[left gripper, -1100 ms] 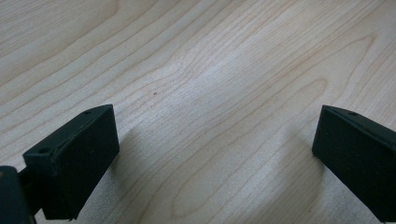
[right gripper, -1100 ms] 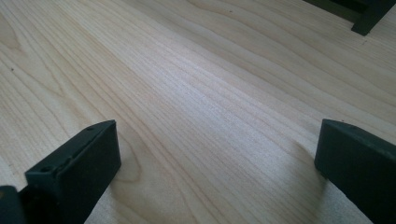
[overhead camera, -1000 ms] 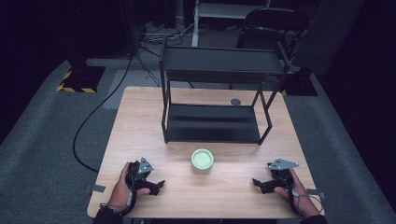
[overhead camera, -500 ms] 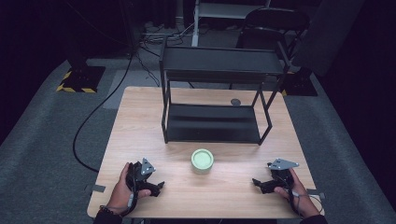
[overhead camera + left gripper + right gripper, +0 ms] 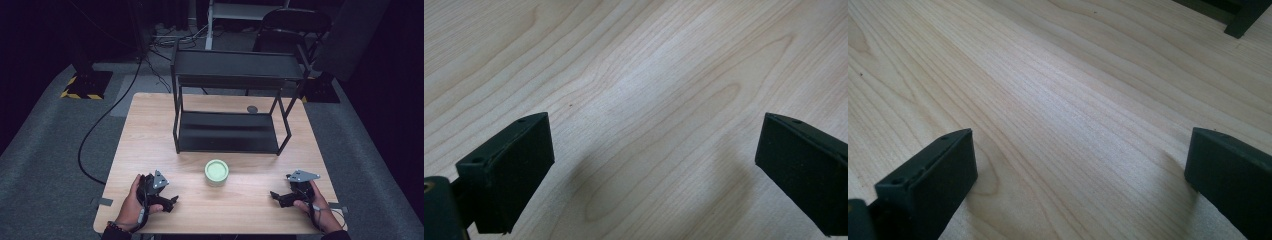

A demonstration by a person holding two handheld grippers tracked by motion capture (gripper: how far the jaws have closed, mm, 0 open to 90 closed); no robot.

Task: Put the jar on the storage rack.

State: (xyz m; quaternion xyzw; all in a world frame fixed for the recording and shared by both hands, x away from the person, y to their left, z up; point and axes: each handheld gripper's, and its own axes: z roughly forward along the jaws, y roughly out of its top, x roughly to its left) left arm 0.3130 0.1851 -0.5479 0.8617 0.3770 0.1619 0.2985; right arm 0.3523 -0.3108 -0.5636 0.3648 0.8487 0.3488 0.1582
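Note:
A pale green round cup [image 5: 217,172] stands on the wooden table [image 5: 150,135], just in front of a black two-tier shelf rack [image 5: 230,100]. My left gripper [image 5: 170,201] rests near the front left edge, held by a hand, to the cup's left. In the left gripper view its jaws stand wide apart over bare wood, and the left gripper [image 5: 654,175] holds nothing. My right gripper [image 5: 274,196] lies near the front right corner, pointing left toward the cup. The right gripper [image 5: 1080,185] is open too, with only wood grain between its jaws.
A small dark round disc [image 5: 252,109] lies on the table behind the rack's lower shelf. A rack foot [image 5: 1245,17] shows at the top right of the right gripper view. Cables [image 5: 100,130] trail over the grey floor to the left, and a chair [image 5: 295,25] stands behind.

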